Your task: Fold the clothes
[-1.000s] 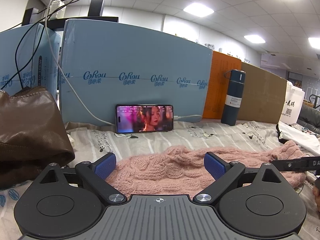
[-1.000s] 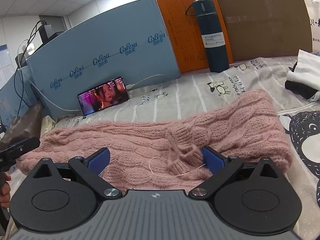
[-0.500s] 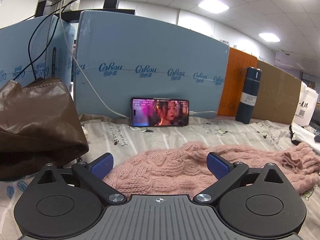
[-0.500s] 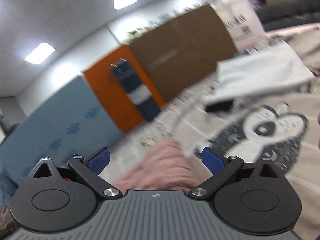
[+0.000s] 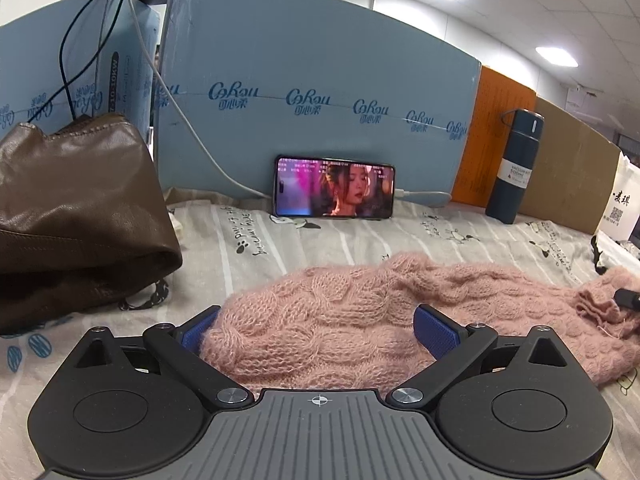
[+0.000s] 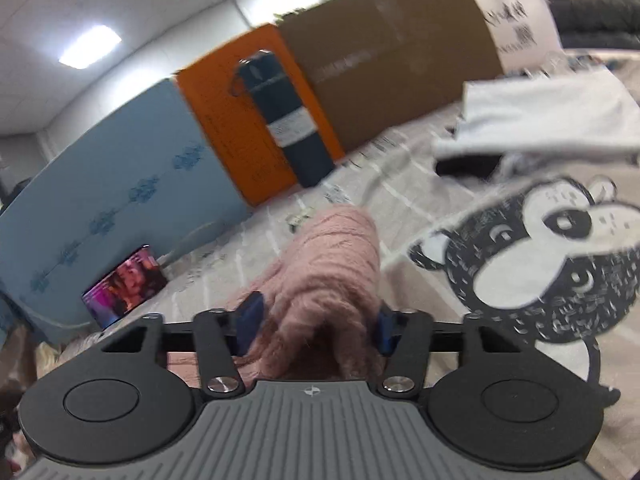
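A pink cable-knit sweater [image 5: 360,312] lies folded lengthwise across the printed bed sheet [image 5: 320,240]. My left gripper [image 5: 318,330] is open and low over the sweater's left end, which lies between its blue pads [image 5: 436,332] without being pinched. My right gripper [image 6: 316,324] is at the other end; its jaws are closing, and a bunched hump of the pink sweater [image 6: 332,264] fills the gap between the blue pads [image 6: 250,318]. A black tip of that gripper [image 5: 628,298] shows at the sweater's right end in the left wrist view.
A brown leather bag [image 5: 76,216] sits at the left. A phone [image 5: 334,187] playing video leans on blue panels [image 5: 312,92], with a dark flask [image 5: 516,168] by orange and brown boards. White folded clothes [image 6: 540,120] and a panda print [image 6: 552,264] lie to the right.
The right gripper swung from the sweater's middle to its right end and its jaws narrowed around the knit. The left gripper tilted slightly and stayed open over the left end.
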Tool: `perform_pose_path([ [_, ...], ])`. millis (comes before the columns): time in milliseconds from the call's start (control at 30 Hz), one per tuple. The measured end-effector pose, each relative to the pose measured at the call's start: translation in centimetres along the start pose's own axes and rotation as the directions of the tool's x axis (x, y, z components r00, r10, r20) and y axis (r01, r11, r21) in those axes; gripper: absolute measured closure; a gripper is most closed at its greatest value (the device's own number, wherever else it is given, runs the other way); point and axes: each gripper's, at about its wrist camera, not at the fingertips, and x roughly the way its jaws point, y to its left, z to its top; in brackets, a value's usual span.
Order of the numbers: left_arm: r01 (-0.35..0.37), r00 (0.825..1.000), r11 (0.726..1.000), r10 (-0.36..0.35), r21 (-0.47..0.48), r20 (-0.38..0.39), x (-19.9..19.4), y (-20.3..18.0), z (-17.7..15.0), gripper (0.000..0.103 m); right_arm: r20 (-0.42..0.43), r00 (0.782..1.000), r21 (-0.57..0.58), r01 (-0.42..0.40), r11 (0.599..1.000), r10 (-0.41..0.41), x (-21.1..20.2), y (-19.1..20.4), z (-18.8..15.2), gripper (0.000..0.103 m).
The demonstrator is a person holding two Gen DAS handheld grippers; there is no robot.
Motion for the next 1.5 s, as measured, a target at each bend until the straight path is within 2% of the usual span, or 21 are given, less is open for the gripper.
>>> perform_pose_path([
  [100,0.004,1.0,1.0,-0.004,0.005,-0.004,0.0,-0.1,0.0,0.002,0.061,0.997,-0.07,-0.048,0.996,0.053,-1.1,1.0,0.0,0.075],
  [200,0.009,1.0,1.0,-0.009,0.01,-0.002,0.0,-0.2,0.0,0.002,0.121,0.99,-0.117,-0.064,0.991,0.078,-2.0,1.5,0.2,0.079],
  [300,0.012,1.0,1.0,-0.012,0.014,0.0,-0.1,-0.3,-0.1,0.002,0.162,0.985,-0.126,-0.039,0.991,0.06,-2.7,1.5,0.8,0.081],
  [433,0.021,1.0,1.0,-0.021,0.021,0.003,-0.1,-0.5,-0.1,0.002,0.173,0.984,-0.129,-0.024,0.991,0.047,-3.3,1.1,1.0,0.083],
  [600,0.07,0.997,0.997,-0.071,0.029,0.035,-0.6,-0.7,-0.2,0.002,0.193,0.981,-0.091,0.042,0.995,-0.023,-3.7,-0.6,1.8,0.085],
  [733,0.098,0.991,0.994,-0.101,0.041,0.093,-1.6,-1.0,-0.2,0.002,0.227,0.967,-0.072,0.135,0.988,-0.115,-4.1,-1.9,2.7,0.085],
  [833,0.061,0.995,0.998,-0.063,0.026,0.083,-1.5,-1.0,-0.1,0.002,0.245,0.959,-0.122,0.176,0.977,-0.143,-4.1,-1.6,2.9,0.085],
  [933,0.004,0.999,1.0,-0.004,0.004,0.037,-0.8,-0.6,0.0,0.002,0.262,0.96,-0.237,0.161,0.958,-0.097,-4.0,0.6,2.4,0.085],
  [1000,-0.008,1.0,1.0,0.008,-0.004,0.021,-0.6,-0.4,0.0,0.002,0.283,0.957,-0.342,0.16,0.926,-0.061,-3.9,2.6,1.7,0.085],
  [1100,0.02,0.999,1.0,-0.019,-0.008,0.048,-1.1,-0.4,0.1,0.002,0.307,0.952,-0.501,0.182,0.846,-0.023,-3.6,6.0,0.2,0.085],
  [1167,0.03,0.998,0.999,-0.029,-0.017,0.058,-1.3,-0.3,0.2,0.002,0.301,0.953,-0.582,0.162,0.797,0.026,-3.4,8.1,-0.8,0.085],
  [1233,0.043,0.996,0.998,-0.04,-0.037,0.076,-1.6,0.0,0.3,0.002,0.297,0.952,-0.663,0.15,0.734,0.074,-3.5,10.2,-2.0,0.085],
  [1333,0.086,0.989,0.992,-0.075,-0.087,0.126,-2.4,0.6,0.5,0.002,0.297,0.944,-0.777,0.153,0.61,0.142,-3.4,13.3,-4.0,0.085],
  [1500,0.199,0.964,0.963,-0.16,-0.18,0.213,-3.7,1.9,0.8,0.002,0.231,0.946,-0.877,0.101,0.47,0.229,-3.1,17.4,-7.2,0.084],
])
